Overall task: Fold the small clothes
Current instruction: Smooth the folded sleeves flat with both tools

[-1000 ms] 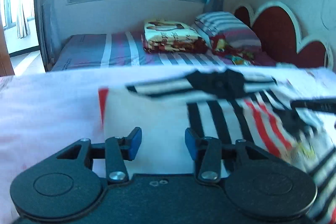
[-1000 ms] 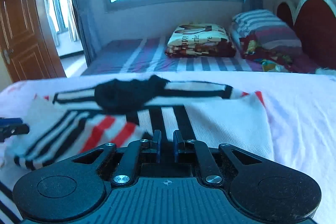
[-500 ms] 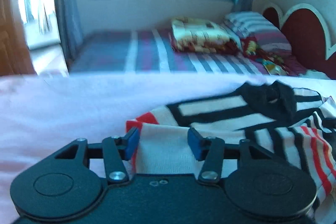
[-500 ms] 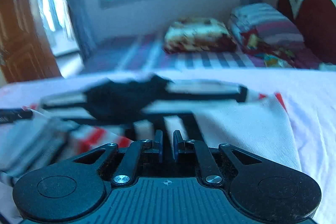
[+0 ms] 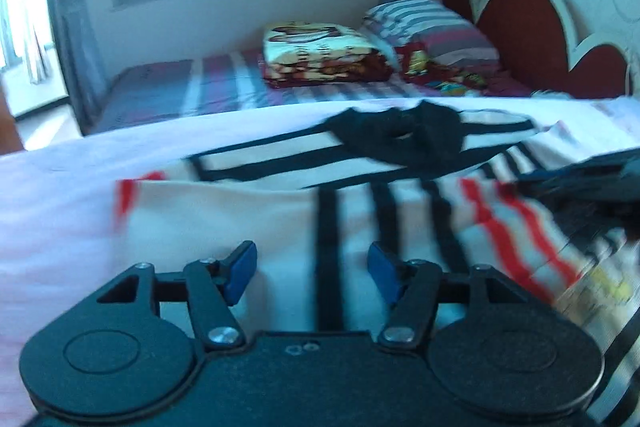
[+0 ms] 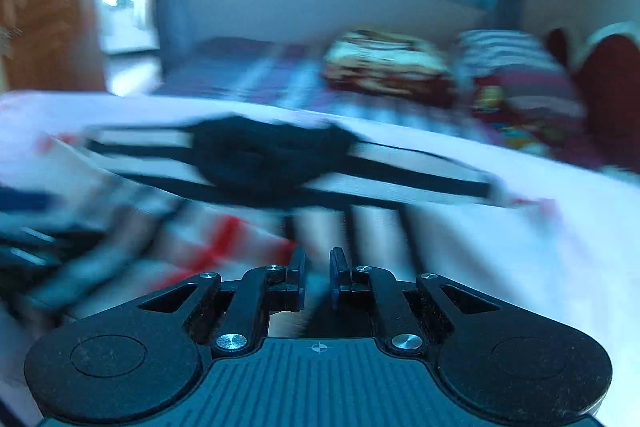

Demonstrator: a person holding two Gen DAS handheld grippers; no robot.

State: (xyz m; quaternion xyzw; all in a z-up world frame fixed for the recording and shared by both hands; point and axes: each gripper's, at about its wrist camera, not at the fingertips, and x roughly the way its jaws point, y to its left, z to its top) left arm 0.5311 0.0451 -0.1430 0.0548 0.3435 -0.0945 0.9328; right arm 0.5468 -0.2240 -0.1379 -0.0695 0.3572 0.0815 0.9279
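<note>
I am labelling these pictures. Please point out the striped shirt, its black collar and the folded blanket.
striped shirt (image 5: 280, 223): left wrist view, white front panel.
black collar (image 5: 400, 143): left wrist view, dark fabric near the neck opening.
folded blanket (image 5: 320, 53): left wrist view, patterned top face.

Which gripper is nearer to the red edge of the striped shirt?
Left. The left gripper hovers open beside the shirt's red edge; the right gripper, nearly shut, sits over the shirt's middle stripes.

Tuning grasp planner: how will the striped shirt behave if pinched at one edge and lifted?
Probably floppy: the striped shirt lies flat in soft folds on the white bedsheet, so it would likely drape and sag. Looks like thin knit, so likely light. If pushed, it may bunch up instead of sliding whole.
</note>
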